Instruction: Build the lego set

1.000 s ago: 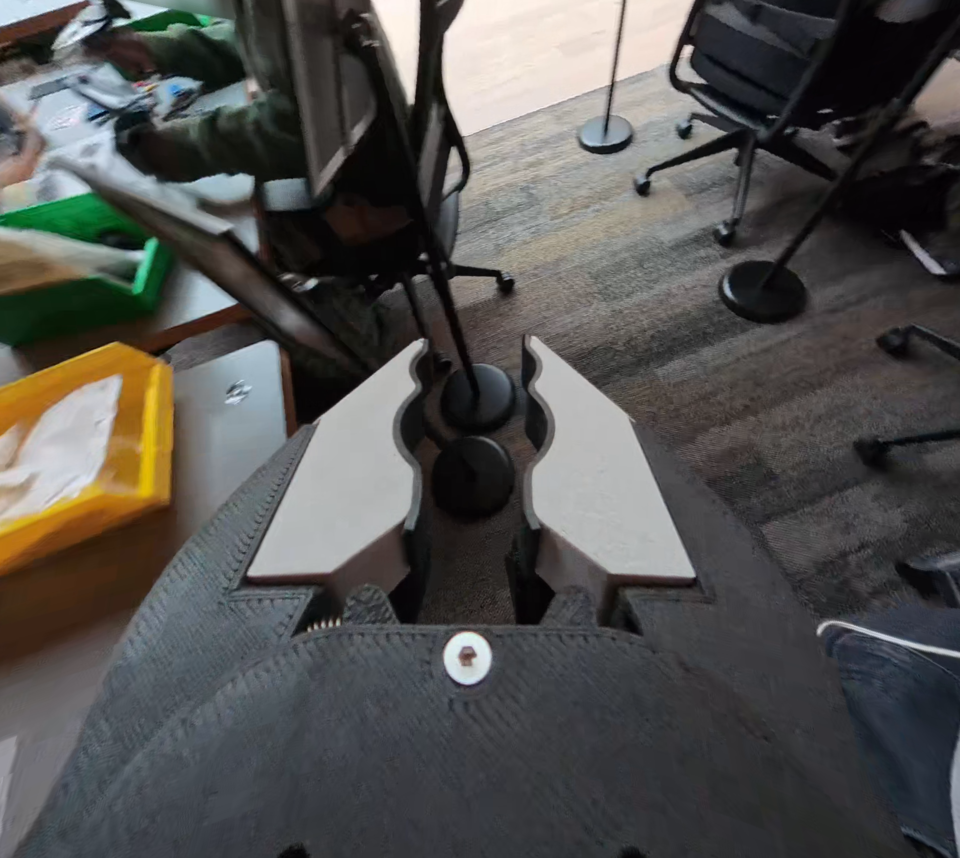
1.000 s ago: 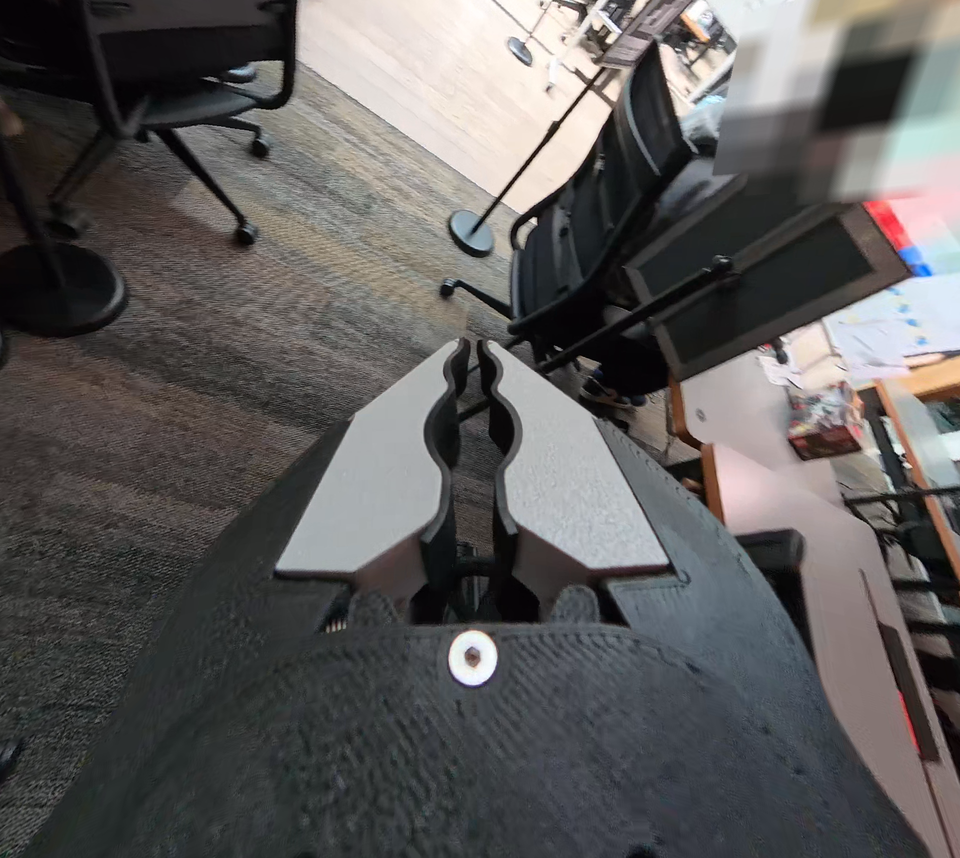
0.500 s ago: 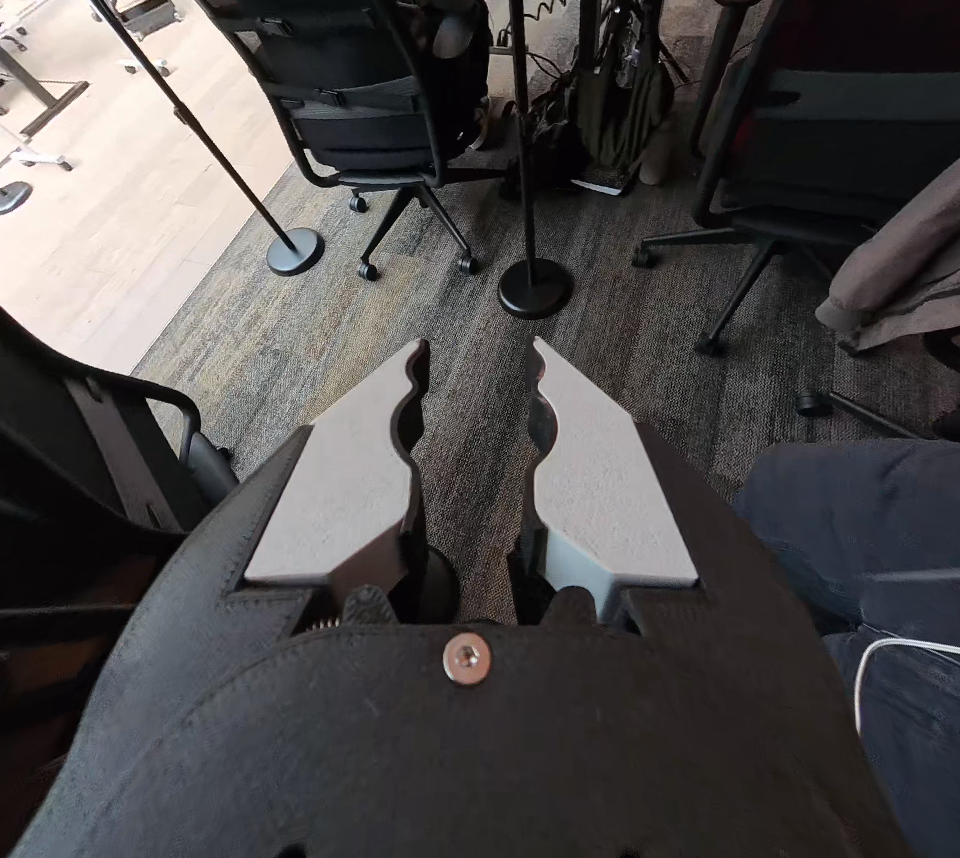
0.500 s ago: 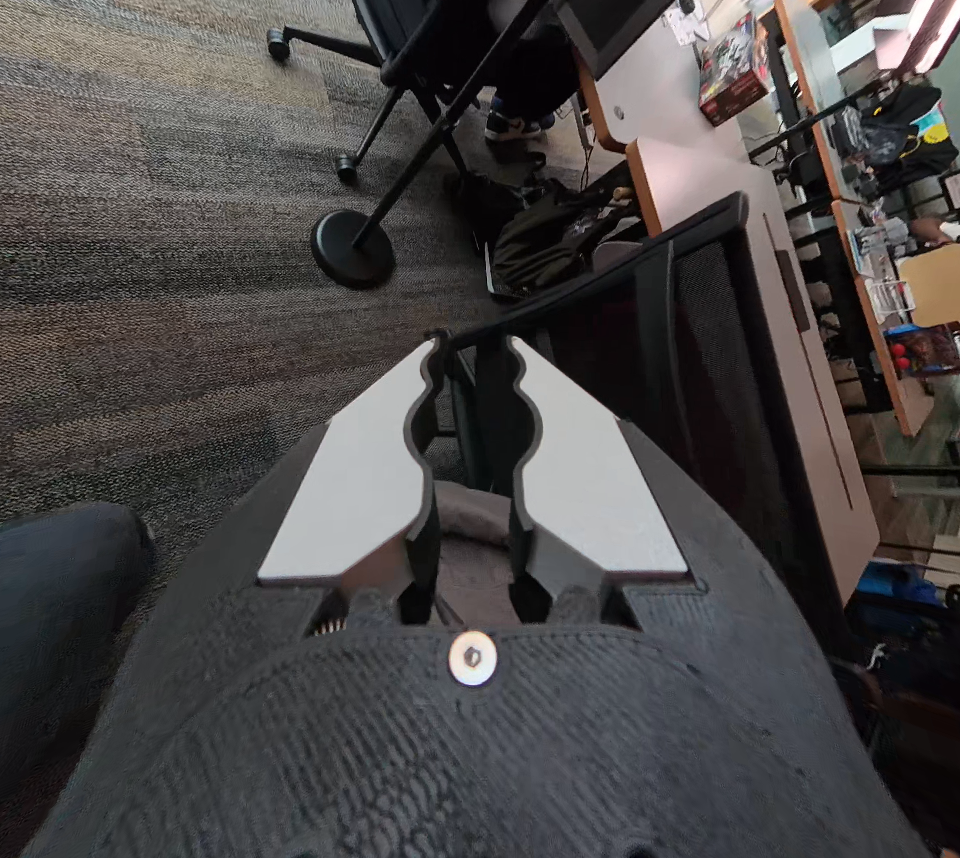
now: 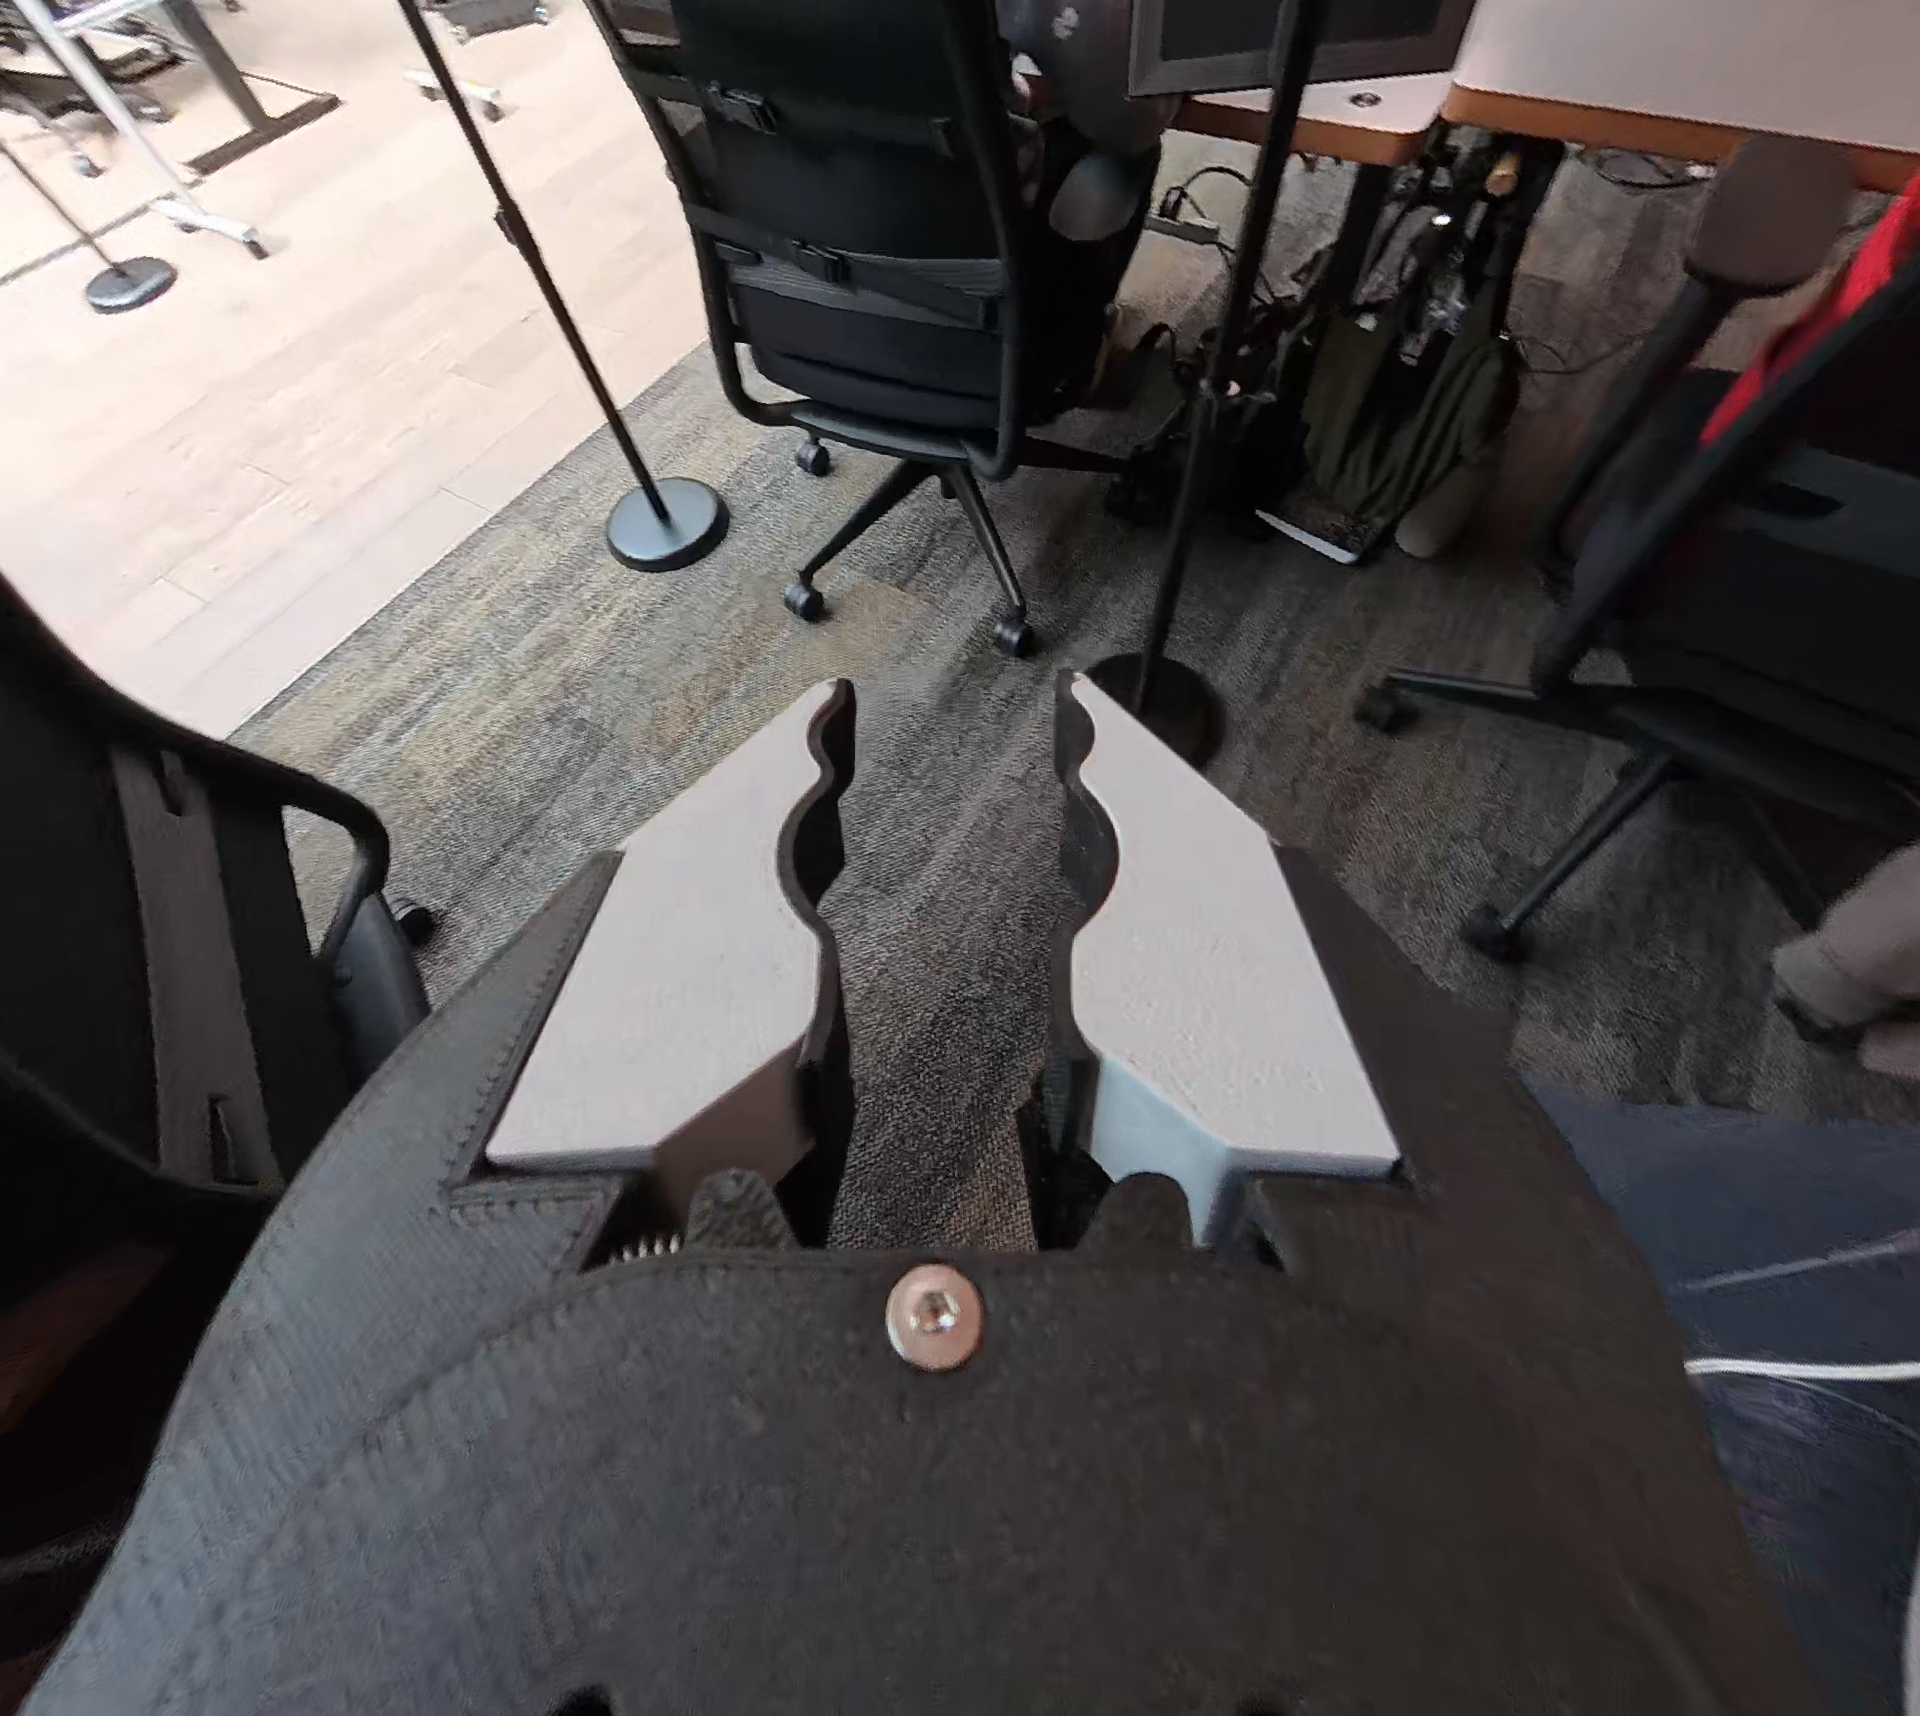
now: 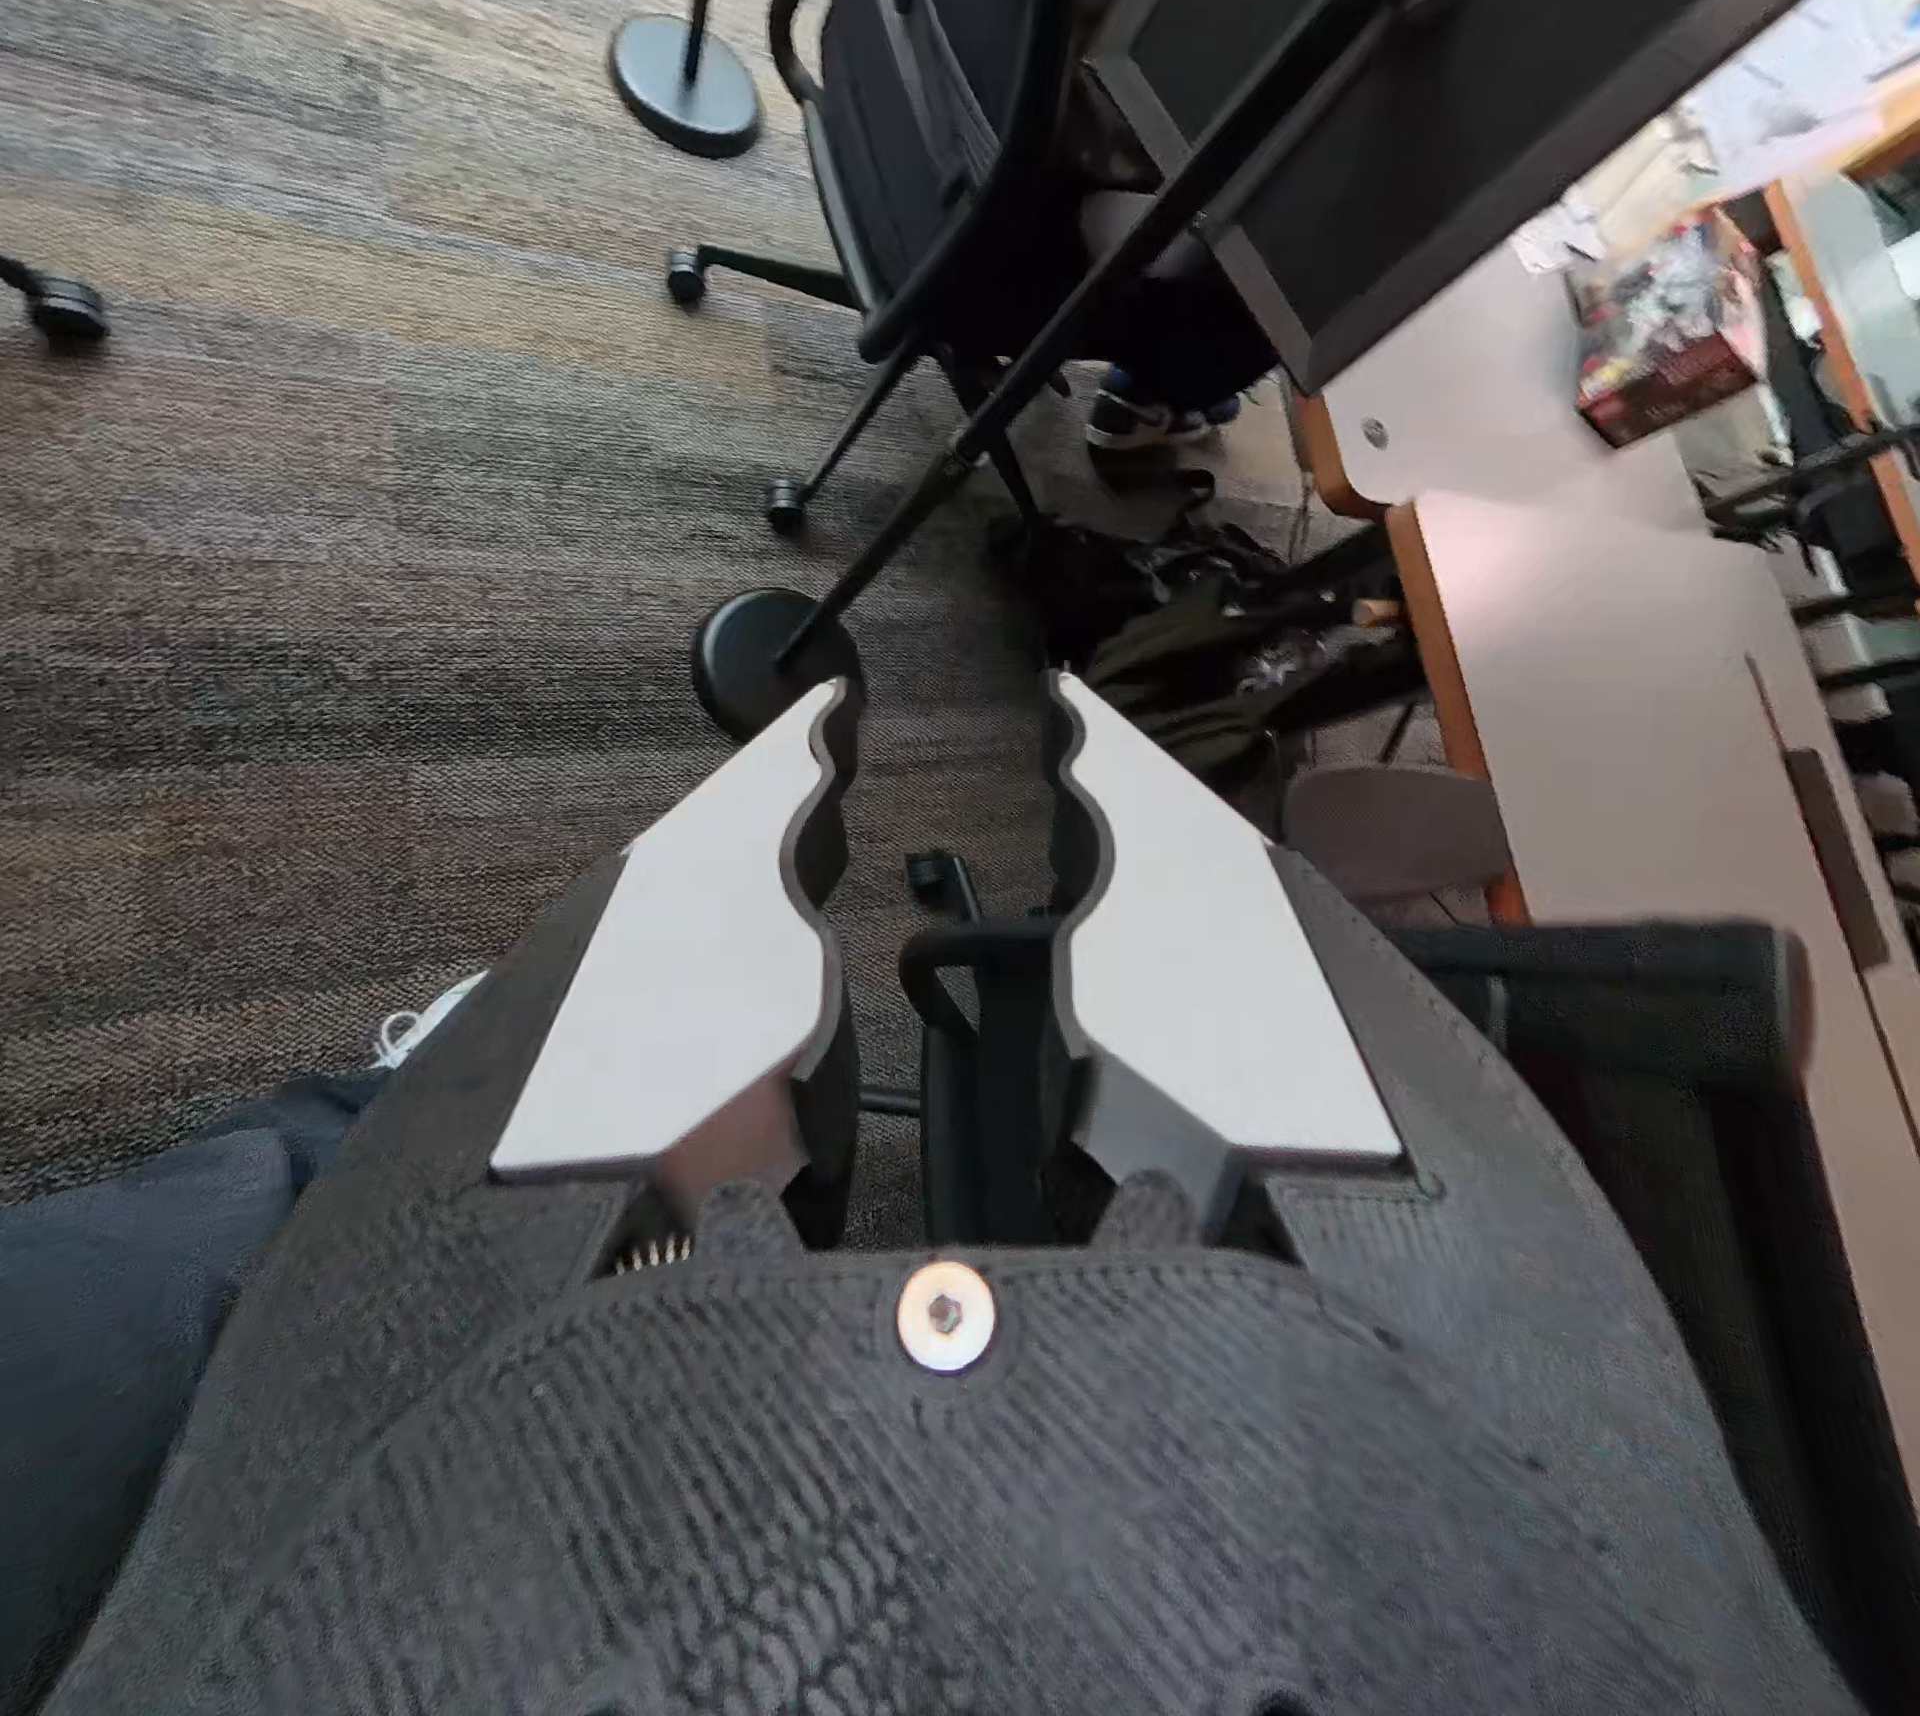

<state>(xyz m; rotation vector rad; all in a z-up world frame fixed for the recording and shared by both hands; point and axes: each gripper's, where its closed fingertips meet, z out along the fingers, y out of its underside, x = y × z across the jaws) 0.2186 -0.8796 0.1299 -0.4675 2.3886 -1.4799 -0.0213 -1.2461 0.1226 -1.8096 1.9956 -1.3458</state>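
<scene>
No lego anywhere in either wrist view, so I can't say where the set is. There's a colourful box (image 6: 1660, 378) sitting on a pale desk (image 6: 1558, 627) off to the right side, but it's too blurry to tell what it is.

Both grippers are aimed down at the floor, away from any work surface. The left gripper (image 5: 954, 698) has its jaws spread apart with nothing between them, just grey striped carpet (image 5: 582, 690) showing through the gap. The right gripper (image 6: 951, 690) is also spread wide and empty; through its gap you see carpet and the top edge of a black chair (image 6: 977, 970) below it.

Past the left one there's a black mesh office chair (image 5: 831, 212) on castors with a person sitting in it at a desk, only partly visible. A slanted black stand with a round base (image 5: 667, 513) sits left of that chair, right where the carpet meets a light wood floor (image 5: 208, 316). A second round base (image 5: 1169, 700) is just beyond the right fingertip. Bags are piled under the desk (image 5: 1392, 430).

A dark trouser leg (image 6: 114, 1303) shows at the lower left of the right wrist view.
</scene>
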